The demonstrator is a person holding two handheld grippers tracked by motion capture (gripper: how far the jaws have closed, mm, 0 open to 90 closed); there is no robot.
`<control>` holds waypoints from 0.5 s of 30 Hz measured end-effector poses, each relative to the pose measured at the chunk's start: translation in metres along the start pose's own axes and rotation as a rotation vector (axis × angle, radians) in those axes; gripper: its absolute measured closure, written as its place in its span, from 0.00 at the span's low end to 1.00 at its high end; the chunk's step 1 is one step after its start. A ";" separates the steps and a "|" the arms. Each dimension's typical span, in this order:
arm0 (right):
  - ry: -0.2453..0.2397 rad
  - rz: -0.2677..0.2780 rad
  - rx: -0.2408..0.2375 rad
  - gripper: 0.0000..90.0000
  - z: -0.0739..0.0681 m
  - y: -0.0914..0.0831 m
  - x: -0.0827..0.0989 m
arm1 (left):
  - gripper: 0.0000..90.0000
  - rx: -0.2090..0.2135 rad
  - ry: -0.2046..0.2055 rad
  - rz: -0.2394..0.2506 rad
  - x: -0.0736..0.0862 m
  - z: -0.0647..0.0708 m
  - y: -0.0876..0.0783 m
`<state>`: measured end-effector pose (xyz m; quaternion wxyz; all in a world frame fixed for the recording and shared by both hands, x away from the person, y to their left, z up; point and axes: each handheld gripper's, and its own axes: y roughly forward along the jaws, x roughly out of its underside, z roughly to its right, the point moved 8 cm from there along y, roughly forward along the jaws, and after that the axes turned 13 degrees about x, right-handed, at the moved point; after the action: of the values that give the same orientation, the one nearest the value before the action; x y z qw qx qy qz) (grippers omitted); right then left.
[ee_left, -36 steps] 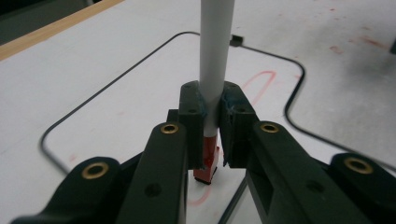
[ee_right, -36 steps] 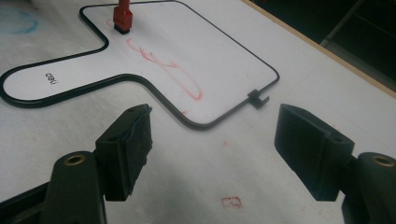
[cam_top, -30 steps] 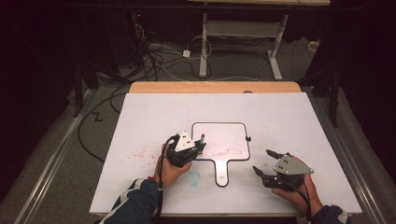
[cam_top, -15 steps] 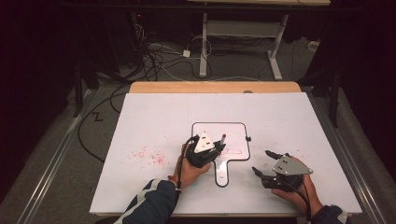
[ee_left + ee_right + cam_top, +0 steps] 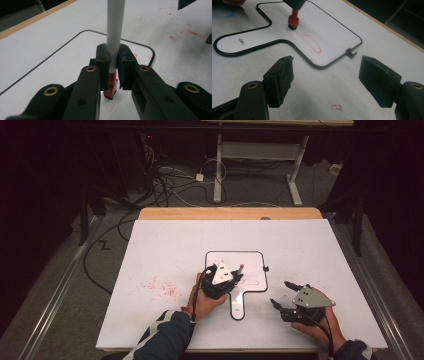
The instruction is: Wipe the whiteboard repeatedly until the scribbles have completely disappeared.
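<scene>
The left gripper [image 5: 235, 279] hovers over the near left part of a small handheld whiteboard [image 5: 250, 262] that lies flat on the large white table sheet [image 5: 165, 245], and its jaws are clamped tight on a white marker [image 5: 113, 37]. In the left gripper view the marker stands between the two black pads, its white barrel rising past the top edge and its red end [image 5: 110, 87] pointing down at the board, close to the surface; whether it touches cannot be told. A red scribble [image 5: 310, 43] is drawn on the board just to the right of that red end. The board has a thin black rim and a rounded handle [image 5: 237, 307] that points toward the person, on the near side. The right gripper [image 5: 282, 295] rests low over the table sheet to the right of the handle, well apart from the marker, with its jaws spread wide and nothing between them. Red flecks [image 5: 160, 287] stain the sheet to the left of the board. A wooden table edge [image 5: 230, 213] shows beyond the far side of the sheet.
</scene>
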<state>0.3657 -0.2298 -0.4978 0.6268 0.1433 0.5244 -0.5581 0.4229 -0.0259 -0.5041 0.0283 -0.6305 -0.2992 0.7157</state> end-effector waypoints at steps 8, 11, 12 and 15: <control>-0.010 -0.003 0.000 0.31 -0.002 0.001 0.000 | 0.88 0.019 -0.049 0.018 0.011 0.001 -0.019; -0.011 -0.006 0.000 0.32 -0.002 0.001 0.000 | 0.88 0.030 -0.053 0.029 0.007 0.005 -0.012; -0.012 -0.006 0.000 0.32 -0.002 0.001 0.000 | 0.88 0.032 -0.048 0.029 0.005 0.006 -0.007; -0.020 -0.002 -0.001 0.31 -0.003 0.001 -0.001 | 0.88 0.045 -0.022 0.019 -0.004 0.010 0.008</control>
<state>0.3653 -0.2266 -0.4984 0.6313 0.1370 0.5186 -0.5601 0.4175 -0.0380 -0.5038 0.0326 -0.6247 -0.2773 0.7293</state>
